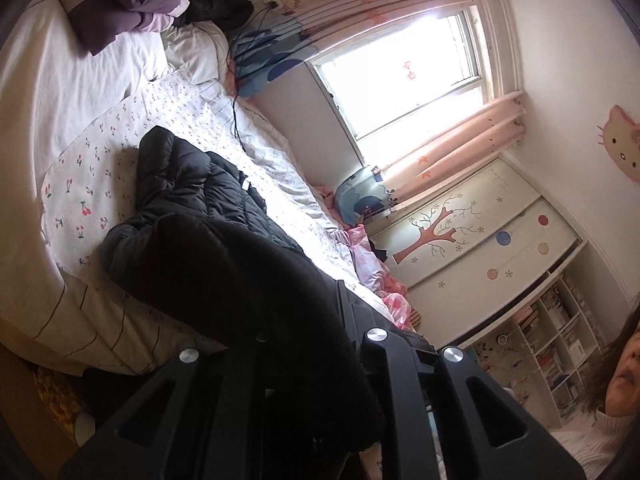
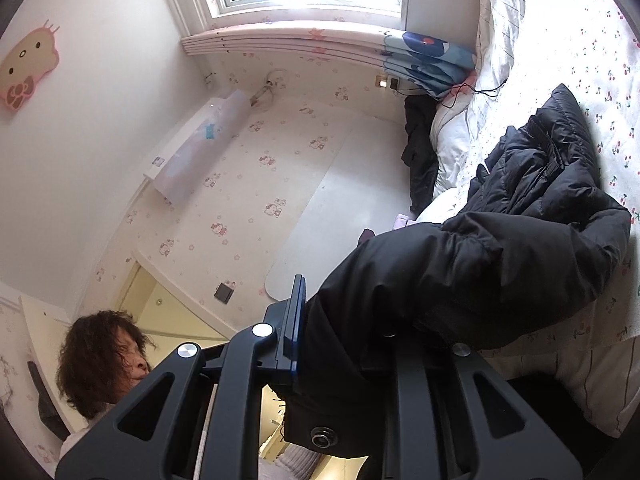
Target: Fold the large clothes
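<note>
A large black puffer jacket (image 1: 200, 208) lies partly on the cherry-print bedspread (image 1: 92, 184), its far part crumpled on the bed. My left gripper (image 1: 320, 344) is shut on a fur-trimmed part of the jacket, which covers most of its fingers. In the right wrist view the jacket (image 2: 520, 240) stretches from the bed down to my right gripper (image 2: 352, 332), which is shut on its edge; one blue-padded finger (image 2: 296, 320) shows beside the cloth, the other is hidden. A metal snap (image 2: 322, 440) shows on the held edge. Both held parts are lifted off the bed.
The bed (image 1: 60, 80) holds white bedding, purple bedding (image 1: 132, 4) and another dark garment (image 1: 220, 0) near the head. A black cable (image 1: 236, 92) runs across it. Window (image 1: 400, 72), pink curtains, wardrobe (image 1: 472, 232) and bookshelf (image 1: 560, 332) stand beyond. The person's head (image 2: 104, 360) is close.
</note>
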`<move>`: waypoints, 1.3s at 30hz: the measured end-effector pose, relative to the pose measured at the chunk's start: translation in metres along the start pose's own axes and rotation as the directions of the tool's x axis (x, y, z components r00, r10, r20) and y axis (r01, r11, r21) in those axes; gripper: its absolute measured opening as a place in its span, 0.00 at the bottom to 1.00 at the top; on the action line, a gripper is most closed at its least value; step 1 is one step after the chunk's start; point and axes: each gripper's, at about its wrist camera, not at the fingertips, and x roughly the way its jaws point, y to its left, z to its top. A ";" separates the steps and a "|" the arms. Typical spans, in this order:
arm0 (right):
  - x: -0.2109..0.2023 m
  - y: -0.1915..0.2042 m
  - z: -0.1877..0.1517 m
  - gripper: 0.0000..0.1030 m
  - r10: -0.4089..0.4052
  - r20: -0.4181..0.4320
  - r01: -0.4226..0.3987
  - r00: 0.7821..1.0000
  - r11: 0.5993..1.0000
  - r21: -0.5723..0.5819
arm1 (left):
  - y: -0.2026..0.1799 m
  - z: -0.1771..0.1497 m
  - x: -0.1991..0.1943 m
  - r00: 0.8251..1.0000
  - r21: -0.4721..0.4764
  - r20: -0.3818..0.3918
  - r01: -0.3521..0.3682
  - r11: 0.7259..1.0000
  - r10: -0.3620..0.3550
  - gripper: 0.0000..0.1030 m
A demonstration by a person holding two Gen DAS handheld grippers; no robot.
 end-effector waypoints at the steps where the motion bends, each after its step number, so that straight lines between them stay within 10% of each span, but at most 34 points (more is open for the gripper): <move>1: 0.000 0.000 -0.002 0.18 -0.002 0.000 0.002 1.000 1.000 0.000 | 0.000 -0.002 -0.001 1.000 0.005 0.003 -0.002 1.000 0.002 0.13; 22: 0.039 0.005 0.041 0.19 -0.005 0.076 0.006 0.997 1.000 -0.016 | -0.010 0.047 0.019 0.993 0.063 0.109 0.030 0.998 -0.036 0.13; 39: -0.029 0.048 -0.063 0.19 0.013 0.048 -0.010 0.999 0.998 -0.060 | -0.028 -0.041 -0.053 0.994 0.059 0.070 0.079 0.995 -0.083 0.13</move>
